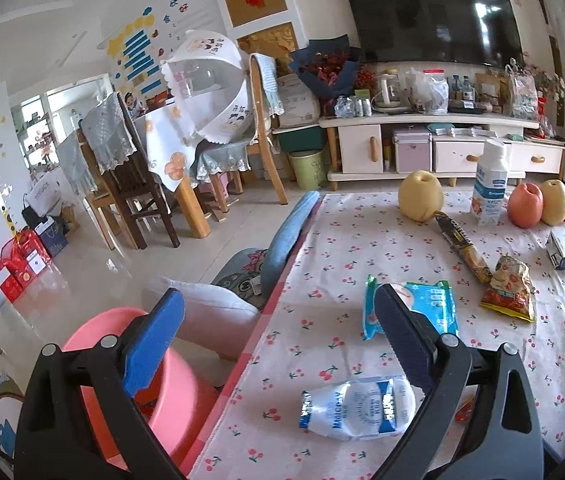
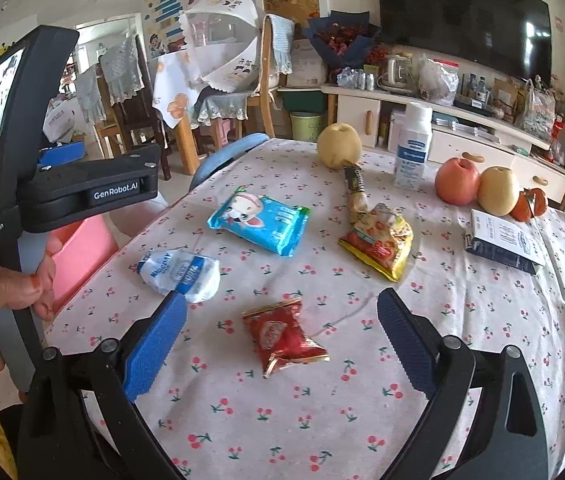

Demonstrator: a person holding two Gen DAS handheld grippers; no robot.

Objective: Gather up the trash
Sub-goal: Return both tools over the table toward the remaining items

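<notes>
right hand-held gripper (image 2: pixel 278 332) wide apart, nothing held

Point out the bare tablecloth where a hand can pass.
Bare cloth lies near the camera, below the red wrapper, and right of it, below the dark packet. Crowded: the far side, with pear, bottle, fruit and the yellow snack bag.

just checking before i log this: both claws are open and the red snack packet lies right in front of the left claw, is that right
Not quite. Both claws are open, but the red snack packet lies in front of the right claw, as the right wrist view shows. The left claw faces the crumpled white and blue wrapper.
</notes>
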